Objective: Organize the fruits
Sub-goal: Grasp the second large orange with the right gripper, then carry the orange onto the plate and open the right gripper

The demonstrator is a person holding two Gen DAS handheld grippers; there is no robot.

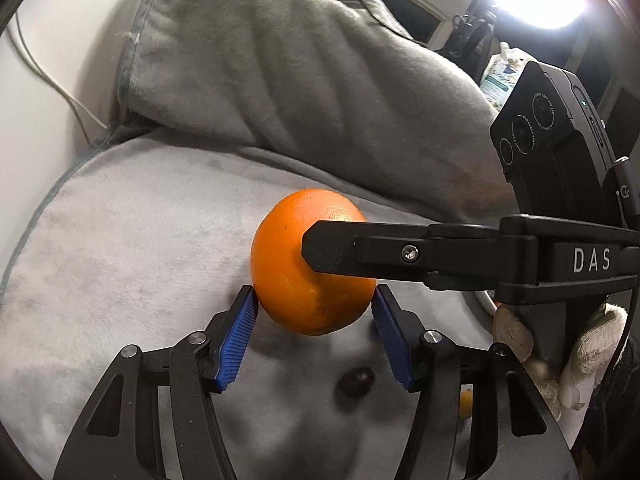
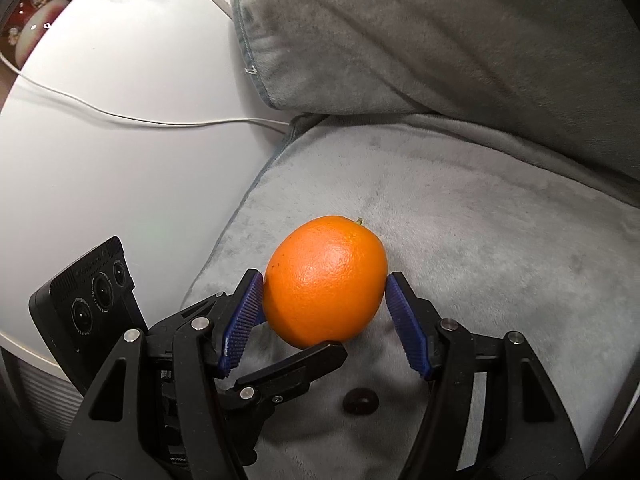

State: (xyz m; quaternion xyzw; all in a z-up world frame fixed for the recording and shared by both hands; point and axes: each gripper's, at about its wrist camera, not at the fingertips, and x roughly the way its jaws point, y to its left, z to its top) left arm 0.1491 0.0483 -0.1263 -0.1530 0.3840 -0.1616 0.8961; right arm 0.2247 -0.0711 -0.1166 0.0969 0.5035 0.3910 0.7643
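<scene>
Both tongs (image 1: 315, 304) (image 2: 325, 298) clamping orange (image 1: 288, 276), blanket (image 1: 120, 264) beneath

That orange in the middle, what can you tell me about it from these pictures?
The orange is whole, slightly oval, bright orange, with pebbly, glossy peel and a few tiny dark specks. A small stem nub shows at its far top. It sits between two pairs of blue ribbed fingers at once: the right gripper presses it at both sides, and the left gripper does the same. It looks lifted above the grey plush blanket, with a small dark fruit lying on the cloth below.
</scene>
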